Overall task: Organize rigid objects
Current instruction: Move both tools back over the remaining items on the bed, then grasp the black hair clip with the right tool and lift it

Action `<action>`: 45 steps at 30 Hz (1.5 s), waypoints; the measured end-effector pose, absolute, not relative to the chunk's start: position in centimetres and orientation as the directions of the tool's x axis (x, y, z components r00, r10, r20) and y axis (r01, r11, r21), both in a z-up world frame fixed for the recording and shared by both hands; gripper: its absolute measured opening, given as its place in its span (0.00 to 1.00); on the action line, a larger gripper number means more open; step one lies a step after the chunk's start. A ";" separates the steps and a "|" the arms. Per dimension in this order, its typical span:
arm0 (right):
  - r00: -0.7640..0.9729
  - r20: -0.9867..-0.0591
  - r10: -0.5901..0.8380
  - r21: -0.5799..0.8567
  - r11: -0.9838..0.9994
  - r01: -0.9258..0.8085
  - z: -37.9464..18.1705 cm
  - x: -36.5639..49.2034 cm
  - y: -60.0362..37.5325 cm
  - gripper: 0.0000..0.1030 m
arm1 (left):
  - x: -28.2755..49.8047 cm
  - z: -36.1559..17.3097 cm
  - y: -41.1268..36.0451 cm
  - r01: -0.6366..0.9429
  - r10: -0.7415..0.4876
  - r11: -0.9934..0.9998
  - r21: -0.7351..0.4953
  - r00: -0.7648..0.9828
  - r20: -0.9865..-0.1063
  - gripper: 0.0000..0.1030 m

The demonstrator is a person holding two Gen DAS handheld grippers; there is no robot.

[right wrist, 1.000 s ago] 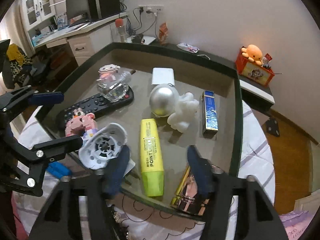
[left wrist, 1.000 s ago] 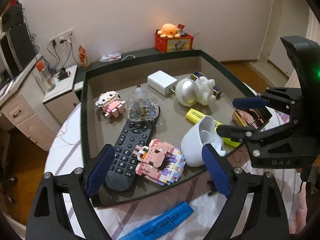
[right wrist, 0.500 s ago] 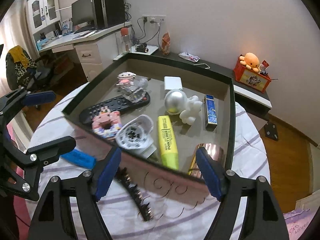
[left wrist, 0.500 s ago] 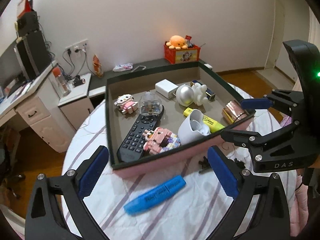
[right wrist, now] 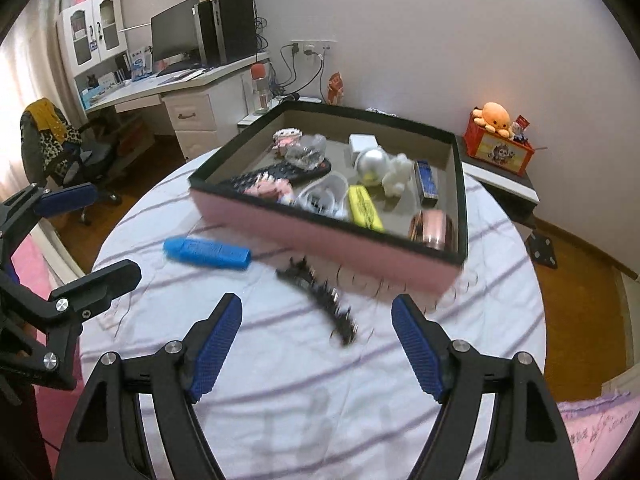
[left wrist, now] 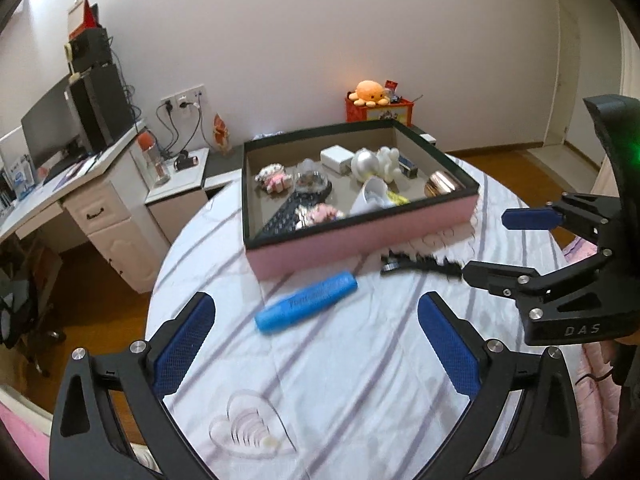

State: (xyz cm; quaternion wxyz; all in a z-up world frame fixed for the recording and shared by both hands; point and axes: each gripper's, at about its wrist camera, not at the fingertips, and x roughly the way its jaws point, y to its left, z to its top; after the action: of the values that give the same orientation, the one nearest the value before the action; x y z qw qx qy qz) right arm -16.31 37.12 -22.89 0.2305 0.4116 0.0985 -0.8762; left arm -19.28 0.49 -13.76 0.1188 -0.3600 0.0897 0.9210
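Observation:
A pink box with a black rim (left wrist: 360, 236) (right wrist: 320, 236) sits on the round table and holds a remote (right wrist: 276, 174), a yellow highlighter (right wrist: 364, 212), a silver ball (right wrist: 370, 162), a white charger (left wrist: 335, 157) and several small toys. A blue highlighter (left wrist: 306, 302) (right wrist: 206, 253) and a black hair clip (left wrist: 420, 265) (right wrist: 320, 296) lie on the cloth in front of the box. My left gripper (left wrist: 316, 344) is open and empty, above the cloth near the blue highlighter. My right gripper (right wrist: 316, 344) is open and empty, just short of the hair clip.
The table has a white striped cloth (left wrist: 360, 380). A white desk with a monitor (right wrist: 176, 44) stands to the left, with a chair (right wrist: 60, 144) beside it. A red box with an orange plush (right wrist: 496, 120) stands by the wall behind the table.
Both grippers have pulled back and up from the box. The box now looks farther away, and the blue highlighter and hair clip lie in full view on the cloth.

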 end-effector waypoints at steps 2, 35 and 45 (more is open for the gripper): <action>-0.552 -0.766 -0.329 0.029 -0.876 0.482 -23.1 -15.1 37.5 0.77 | -18.2 -14.2 0.2 -0.278 0.154 -0.958 0.071 -0.706 -0.691 0.99; -0.547 -0.797 -0.254 0.041 -0.928 0.371 -30.4 -14.7 41.0 0.80 | -21.0 -19.5 -6.5 -0.164 0.171 -0.983 -0.087 -0.611 -0.773 0.99; -0.549 -0.794 -0.261 0.007 -0.907 0.422 -29.9 -19.2 38.5 0.80 | -30.2 -15.7 -5.6 -0.203 0.156 -0.979 -0.029 -0.641 -0.751 0.99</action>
State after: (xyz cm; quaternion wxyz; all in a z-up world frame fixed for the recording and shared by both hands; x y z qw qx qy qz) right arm -19.18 38.48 -29.85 0.1952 0.4331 0.0925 -0.8751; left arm -30.18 -5.56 -15.70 0.0992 -0.4118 0.0291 0.9054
